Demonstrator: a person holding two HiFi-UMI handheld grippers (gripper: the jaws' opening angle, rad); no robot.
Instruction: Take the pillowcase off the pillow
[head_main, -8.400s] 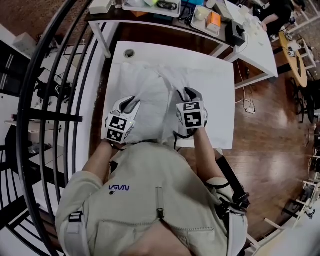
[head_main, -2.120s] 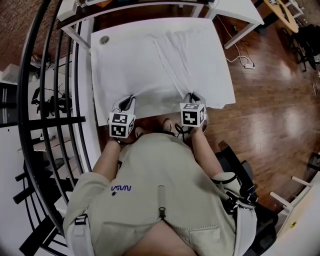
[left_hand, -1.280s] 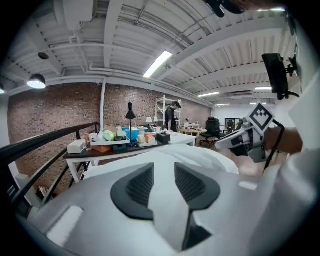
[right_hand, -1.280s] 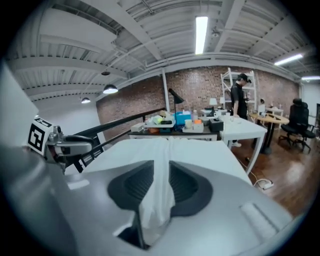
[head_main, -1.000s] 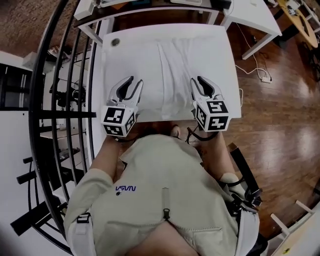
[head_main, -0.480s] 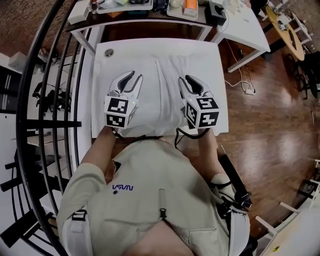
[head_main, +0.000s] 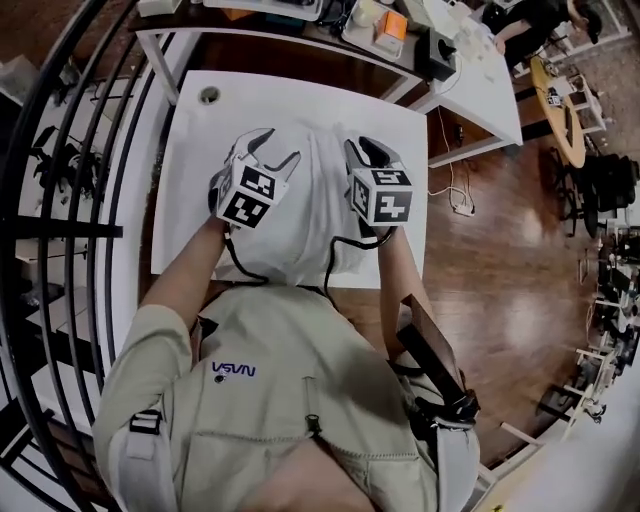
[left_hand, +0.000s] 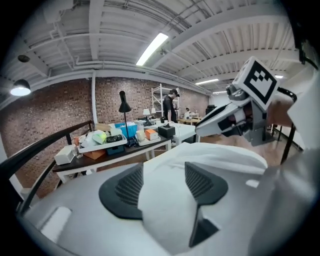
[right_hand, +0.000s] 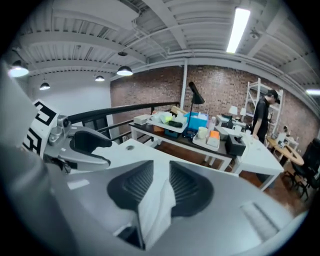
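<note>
The white pillowcase (head_main: 315, 205) with the pillow in it hangs lifted off the white table (head_main: 190, 180), from both grippers down to my chest. I cannot tell pillow from case in the white mass. My left gripper (head_main: 272, 142) is at its upper left; its jaws are opening and stand wide apart, with a thick bulge of the fabric (left_hand: 167, 195) lying between them. In its own view the left gripper (left_hand: 162, 182) shows both ribbed pads. My right gripper (head_main: 362, 150) is at the upper right, and in its own view the right gripper (right_hand: 161, 182) is shut on a thin fold of the case (right_hand: 155, 205).
A dark table (head_main: 330, 20) with trays, boxes and a lamp stands beyond the white one. Another white table (head_main: 480, 70) is at the far right. A black railing (head_main: 60, 200) runs along the left. Wooden floor (head_main: 480, 250) lies to the right. A person (right_hand: 262, 115) stands far off.
Both grippers have risen from the table's near edge and drawn the white bundle up with them. The left jaws now stand wider apart than before.
</note>
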